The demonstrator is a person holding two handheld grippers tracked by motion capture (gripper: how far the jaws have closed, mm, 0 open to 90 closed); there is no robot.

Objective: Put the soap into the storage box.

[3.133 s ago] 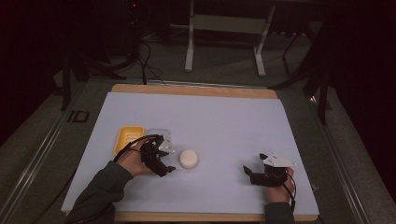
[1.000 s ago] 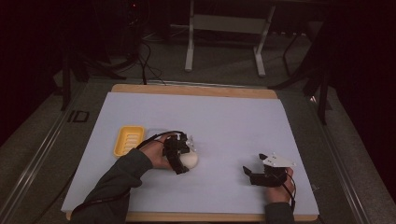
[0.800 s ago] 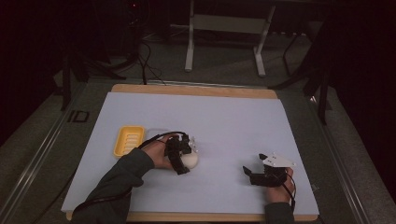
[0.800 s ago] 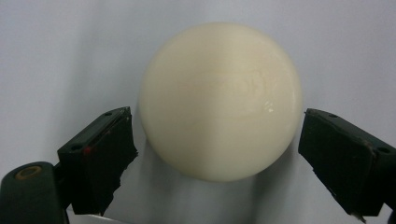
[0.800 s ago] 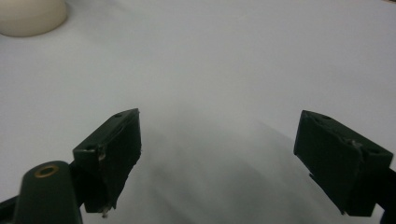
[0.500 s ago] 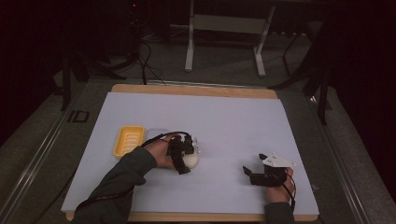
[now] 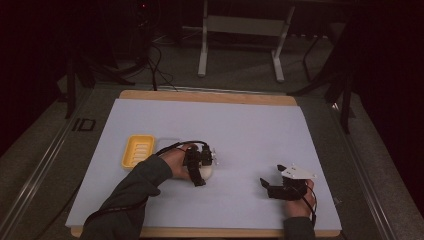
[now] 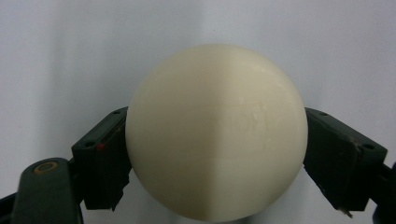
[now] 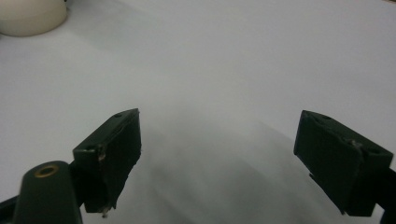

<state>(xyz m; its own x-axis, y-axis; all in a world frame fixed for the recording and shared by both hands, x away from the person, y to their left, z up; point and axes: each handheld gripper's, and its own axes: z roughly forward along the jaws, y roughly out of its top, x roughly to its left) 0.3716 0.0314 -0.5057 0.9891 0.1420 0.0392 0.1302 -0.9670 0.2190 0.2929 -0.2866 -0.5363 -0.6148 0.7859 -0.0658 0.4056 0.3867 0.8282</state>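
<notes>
Since the earlier frame the left gripper (image 7: 200, 172) moved right from the yellow soap dish (image 7: 138, 151) onto the round cream soap (image 8: 215, 130), mid-sheet on the table (image 7: 250, 130). Its jaws have just been closing and now touch both sides. Risk: smooth curved bar squirts out if gripped off-centre. Right gripper (image 7: 272, 189) rests further right, jaws apart, empty.

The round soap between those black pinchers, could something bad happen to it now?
Maybe. The round soap is smooth and curved, and the left gripper touches it at its two sides, where its jaws have just been closing, so it might squirt out and roll across the table. The yellow soap dish sits close by, so a clumsy lift could bump it.
</notes>
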